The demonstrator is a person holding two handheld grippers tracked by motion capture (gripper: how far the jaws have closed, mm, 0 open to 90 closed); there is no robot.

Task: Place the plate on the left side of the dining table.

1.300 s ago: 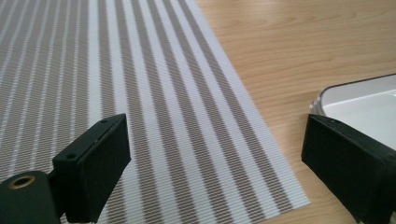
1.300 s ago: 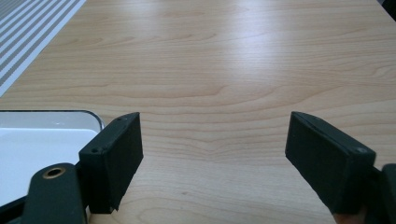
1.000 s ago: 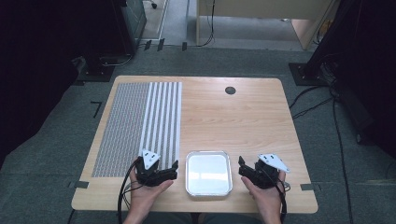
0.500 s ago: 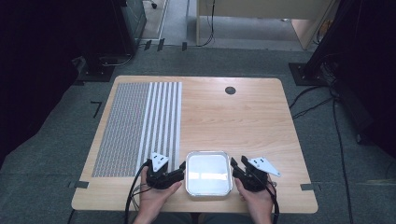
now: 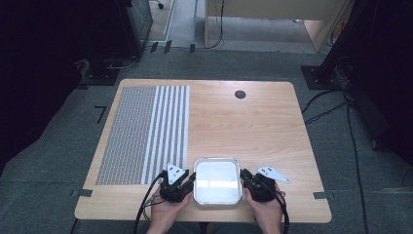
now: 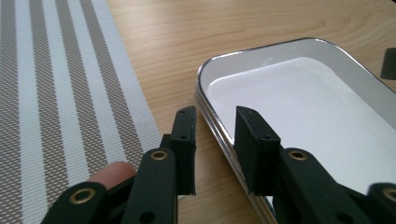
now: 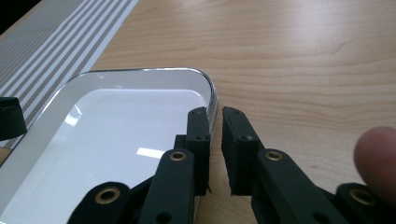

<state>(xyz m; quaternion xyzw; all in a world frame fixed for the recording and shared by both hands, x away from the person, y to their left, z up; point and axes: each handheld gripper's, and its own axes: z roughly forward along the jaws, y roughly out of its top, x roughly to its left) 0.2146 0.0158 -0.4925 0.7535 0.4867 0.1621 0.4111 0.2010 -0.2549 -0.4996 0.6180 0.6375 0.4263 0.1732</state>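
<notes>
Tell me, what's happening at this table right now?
A person is holding a two-jaw gripper in each hand and working on a white tray near the table's front edge. The left gripper straddles the tray's left rim, jaws apart. The right gripper has its jaws nearly closed around the right rim. The tray sits flat on the wood, beside a striped mat.

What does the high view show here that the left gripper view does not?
High view alone: the whole table, the dark round spot near its far edge, the grey floor, both hands, and the right gripper at the tray's right rim. Left gripper view alone: the left gripper up close, jaws parted and straddling the tray's rim, not yet closed on it. Both: the white tray, the striped mat, the wooden tabletop.
</notes>
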